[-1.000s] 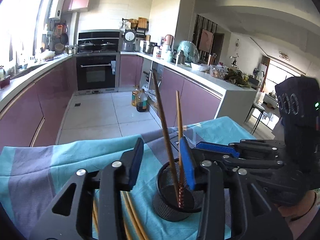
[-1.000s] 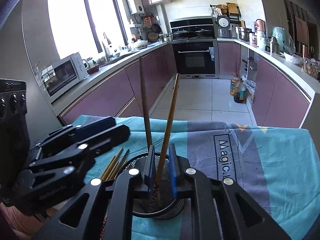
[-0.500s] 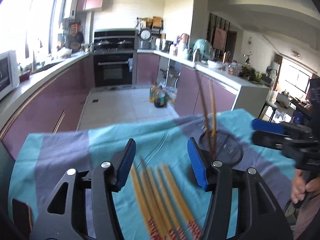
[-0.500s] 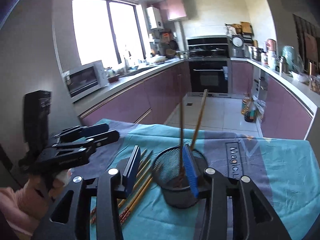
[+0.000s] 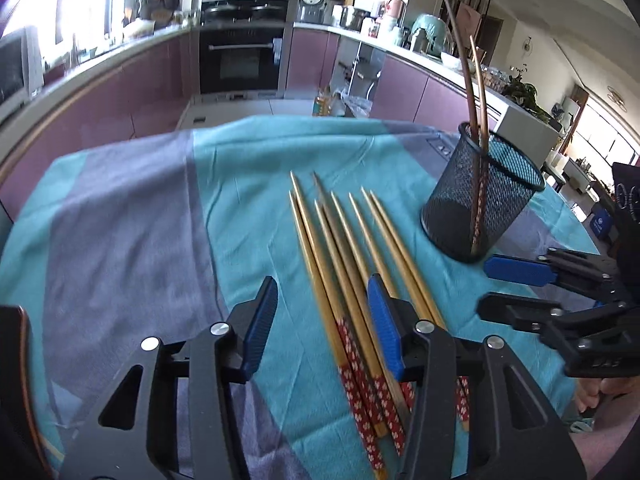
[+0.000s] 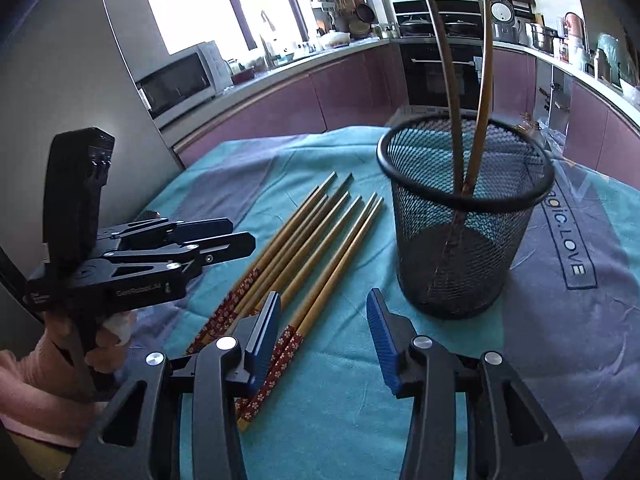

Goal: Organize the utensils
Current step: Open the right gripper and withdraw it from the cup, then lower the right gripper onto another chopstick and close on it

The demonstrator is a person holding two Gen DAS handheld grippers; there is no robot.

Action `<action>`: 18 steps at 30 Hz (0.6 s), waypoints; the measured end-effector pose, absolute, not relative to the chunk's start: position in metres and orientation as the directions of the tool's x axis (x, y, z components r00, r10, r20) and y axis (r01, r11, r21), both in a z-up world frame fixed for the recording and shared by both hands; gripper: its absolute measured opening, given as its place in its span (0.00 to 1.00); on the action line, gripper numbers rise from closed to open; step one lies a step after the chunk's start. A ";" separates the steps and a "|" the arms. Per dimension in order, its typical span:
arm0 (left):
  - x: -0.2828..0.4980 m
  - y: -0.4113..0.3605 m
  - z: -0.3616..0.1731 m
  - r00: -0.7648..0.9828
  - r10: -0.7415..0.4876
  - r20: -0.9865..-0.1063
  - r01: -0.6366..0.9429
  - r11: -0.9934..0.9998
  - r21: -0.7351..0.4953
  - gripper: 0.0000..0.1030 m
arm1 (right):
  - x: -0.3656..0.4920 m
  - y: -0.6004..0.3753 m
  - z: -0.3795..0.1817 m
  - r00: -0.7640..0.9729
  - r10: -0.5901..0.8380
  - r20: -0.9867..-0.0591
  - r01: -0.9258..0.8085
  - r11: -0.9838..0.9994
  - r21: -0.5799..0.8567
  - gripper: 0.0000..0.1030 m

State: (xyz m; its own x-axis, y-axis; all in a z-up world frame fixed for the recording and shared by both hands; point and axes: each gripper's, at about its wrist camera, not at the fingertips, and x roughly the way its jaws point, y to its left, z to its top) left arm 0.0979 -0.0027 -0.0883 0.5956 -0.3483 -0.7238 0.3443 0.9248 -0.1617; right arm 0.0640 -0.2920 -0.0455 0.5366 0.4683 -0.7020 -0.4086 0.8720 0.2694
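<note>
Left gripper [image 5: 322, 328] open above chopsticks [image 5: 344, 256]; right gripper [image 6: 322, 332] open, empty, cup [image 6: 460, 240] just ahead.

Left gripper [image 5: 322, 326]: black skeletal frame with triangular cut-outs, silver screws at the pivots, ribbed blue pads [image 5: 260, 326] on the fingers; white lettering is printed on the side, seen in the right wrist view. Right gripper [image 6: 322, 338]: identical build. A pink sleeve [image 6: 24, 392] and bare skin are seen at the left hand [image 6: 108, 340].
</note>
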 end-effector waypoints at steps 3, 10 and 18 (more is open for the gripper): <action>0.098 -0.005 -0.096 0.577 -0.354 -0.736 0.344 0.923 -0.174 0.39 | 0.067 -0.286 -0.052 0.526 0.461 -0.715 -0.402 0.875 0.268 0.39; 0.096 -0.010 -0.108 0.540 -0.361 -0.760 0.349 0.918 -0.187 0.27 | 0.067 -0.272 -0.060 0.521 0.442 -0.730 -0.394 0.883 0.254 0.37; 0.096 -0.010 -0.111 0.521 -0.383 -0.763 0.359 0.909 -0.212 0.21 | 0.069 -0.266 -0.065 0.518 0.404 -0.754 -0.383 0.898 0.218 0.33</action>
